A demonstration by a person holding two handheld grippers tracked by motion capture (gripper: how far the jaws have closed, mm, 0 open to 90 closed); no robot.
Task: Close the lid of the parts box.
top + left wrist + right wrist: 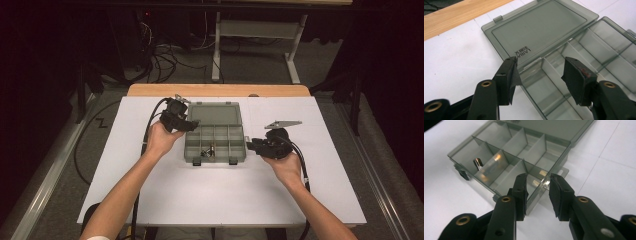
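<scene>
A smoky grey see-through compartment box lies open mid-table, its lid flat behind it. Small metal parts sit in a front compartment, and one shiny piece stands against a divider. My left gripper is at the box's left side; its jaws stand wide apart over the hinge line between the lid and the tray, touching nothing. My right gripper is at the box's right end. Its jaws straddle that end wall with a gap on both sides.
The box rests on a white sheet that covers a wooden table, whose bare edge shows at the back. Beyond it are floor cables and a white table frame. Both forearms enter from the bottom.
</scene>
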